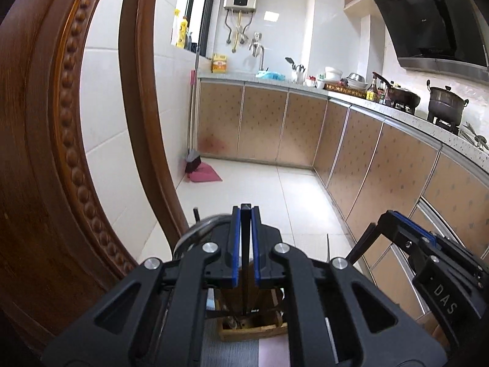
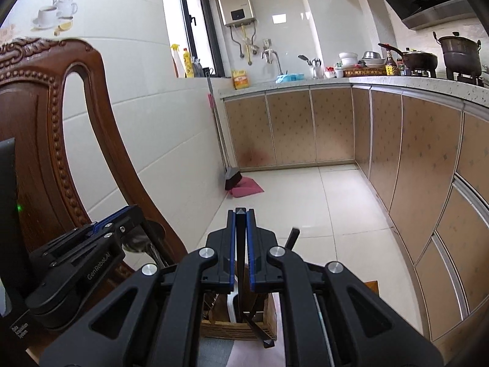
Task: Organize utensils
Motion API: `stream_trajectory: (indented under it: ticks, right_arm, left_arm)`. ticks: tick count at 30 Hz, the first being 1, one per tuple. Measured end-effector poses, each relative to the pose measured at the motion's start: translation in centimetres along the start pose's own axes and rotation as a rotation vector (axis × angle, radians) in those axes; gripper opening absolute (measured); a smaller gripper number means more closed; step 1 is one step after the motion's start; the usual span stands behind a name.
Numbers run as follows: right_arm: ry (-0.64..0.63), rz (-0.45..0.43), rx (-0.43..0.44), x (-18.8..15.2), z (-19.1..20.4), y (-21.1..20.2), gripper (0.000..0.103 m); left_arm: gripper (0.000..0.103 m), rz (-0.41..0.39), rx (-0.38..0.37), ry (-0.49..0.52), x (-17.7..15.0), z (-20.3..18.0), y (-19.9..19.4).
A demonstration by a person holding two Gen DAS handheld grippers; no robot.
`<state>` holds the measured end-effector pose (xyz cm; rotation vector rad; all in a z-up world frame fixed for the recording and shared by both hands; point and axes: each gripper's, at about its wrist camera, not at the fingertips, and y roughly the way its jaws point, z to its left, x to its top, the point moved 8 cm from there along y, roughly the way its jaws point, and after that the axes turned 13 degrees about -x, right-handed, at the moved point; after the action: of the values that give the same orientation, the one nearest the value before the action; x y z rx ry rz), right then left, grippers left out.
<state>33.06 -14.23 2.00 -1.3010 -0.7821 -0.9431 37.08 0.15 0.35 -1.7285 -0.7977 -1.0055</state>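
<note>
Pinching a slim black stick (image 1: 245,244) between its blue pads, the left gripper (image 1: 245,214) hangs just above a wooden utensil holder (image 1: 253,327) that stands near the camera, on a striped grey and pink mat (image 1: 244,351). The stick runs down from the fingertips into the holder's open top; it looks like a chopstick, though the view is too tight to be sure.

From the right wrist camera the right gripper (image 2: 241,214) is likewise pressed together on a thin black stick (image 2: 241,263), whose lower end reaches into the same wooden utensil holder (image 2: 238,330) directly beneath the jaws. Another black stick (image 2: 259,331) lies slanted across the holder's near edge, and a white handle (image 2: 231,302) stands inside it.

The two grippers sit side by side, the left gripper (image 2: 116,217) near a metal ladle bowl (image 2: 137,240) at the left. A carved wooden chair back (image 1: 61,122) rises at the left. Farther off, tan cabinets (image 1: 259,122) run along the far and right walls under a speckled counter (image 2: 397,81) carrying pots and bottles.
</note>
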Motion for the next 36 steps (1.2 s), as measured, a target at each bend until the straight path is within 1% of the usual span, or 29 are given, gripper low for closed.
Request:
stream_trajectory:
  ticks: [2,3,4,5,6,7,8,10,11,12,13,14,15,16,18,19,21,22,24,26,28,29,30,32,34,36]
  right_arm:
    - [-0.001,0.025,0.006,-0.6,0.1,0.4,0.007]
    - [-0.003,0.037,0.01,-0.8,0.2,0.5,0.008]
    - [-0.005,0.043,0.01,-1.1,0.2,0.5,0.008]
    - [-0.007,0.045,0.007,-1.2,0.3,0.4,0.013]
    - [-0.005,0.042,0.009,-1.2,0.4,0.3,0.02]
    - [-0.003,0.037,0.014,-1.2,0.4,-0.1,0.023]
    - [-0.003,0.034,0.016,-1.3,0.4,-0.5,0.027]
    - [-0.002,0.022,0.019,-1.1,0.3,-1.5,0.034]
    - [0.001,0.012,0.02,-1.0,0.2,-2.2,0.04]
    - [0.005,-0.001,0.02,-0.8,0.0,-3.0,0.046]
    - [0.006,-0.013,0.02,-0.7,-0.3,-3.8,0.047]
    - [0.006,-0.024,0.018,-0.6,-0.5,-4.6,0.05]
    - [0.007,-0.039,0.012,-0.6,-0.9,-5.8,0.056]
    - [0.009,-0.049,0.009,-0.5,-1.2,-6.5,0.059]
    - [0.013,-0.072,0.002,-0.6,-2.1,-8.6,0.064]
    - [0.006,-0.082,-0.008,-0.8,-2.5,-9.6,0.065]
    - [-0.017,-0.106,-0.041,-1.6,-3.3,-12.0,0.072]
    - [-0.024,-0.114,-0.055,-1.9,-3.7,-12.9,0.074]
    - [-0.036,-0.125,-0.084,-2.9,-4.5,-14.9,0.082]
    - [-0.043,-0.119,-0.118,-4.5,-5.2,-16.9,0.086]
    - [-0.052,-0.1,-0.15,-5.9,-5.7,-18.1,0.09]
    - [-0.055,-0.086,-0.173,-6.8,-6.0,-18.7,0.094]
    - [-0.055,-0.078,-0.184,-7.3,-6.3,-19.2,0.095]
    - [-0.054,-0.059,-0.198,-8.8,-6.8,-20.7,0.096]
    - [-0.065,-0.051,-0.215,-10.3,-7.3,-22.3,0.1]
    - [-0.092,-0.055,-0.271,-11.6,-7.9,-23.9,0.1]
  left_arm:
    - [0.007,0.007,0.001,-0.003,-0.1,0.2,0.0]
    - [0.009,0.006,0.005,-0.003,-0.1,0.3,-0.1]
    - [0.014,0.003,0.006,-0.003,0.0,0.3,-0.4]
    - [0.019,-0.002,0.005,-0.005,0.0,0.2,-0.6]
    - [0.028,-0.008,0.005,-0.006,0.0,0.2,-1.1]
    - [0.032,-0.016,0.002,-0.006,0.1,-0.1,-1.5]
    - [0.033,-0.02,-0.003,-0.005,0.1,-0.2,-2.0]
    - [0.04,-0.029,-0.009,0.002,0.0,-0.6,-3.1]
    - [0.043,-0.035,-0.009,0.009,0.0,-0.9,-3.7]
    - [0.048,-0.04,-0.008,0.014,-0.2,-1.1,-4.3]
    - [0.052,-0.05,-0.008,0.022,-0.4,-1.4,-5.3]
    - [0.055,-0.058,-0.008,0.026,-0.6,-1.7,-6.0]
    - [0.06,-0.067,-0.011,0.031,-0.8,-2.0,-7.1]
    - [0.064,-0.073,-0.01,0.034,-1.1,-2.2,-7.7]
    - [0.069,-0.08,-0.008,0.043,-1.9,-2.7,-9.3]
    - [0.073,-0.081,-0.004,0.048,-2.4,-3.0,-10.2]
    - [0.077,-0.081,0.008,0.047,-3.7,-3.5,-12.0]
    - [0.081,-0.083,0.011,0.042,-4.1,-3.5,-12.7]
    - [0.088,-0.088,0.012,0.021,-5.8,-4.0,-14.7]
    - [0.09,-0.09,0.002,0.014,-7.3,-5.0,-16.5]
    - [0.093,-0.089,0.011,0.016,-8.6,-5.8,-18.0]
    - [0.095,-0.091,0.019,0.023,-9.1,-6.3,-18.9]
    - [0.098,-0.092,0.033,0.029,-9.9,-6.8,-20.1]
    - [0.099,-0.087,0.065,0.043,-11.2,-7.5,-21.8]
    - [0.099,-0.08,0.089,0.053,-12.7,-7.9,-23.7]
    - [0.099,-0.074,0.093,0.063,-13.9,-8.5,-25.5]
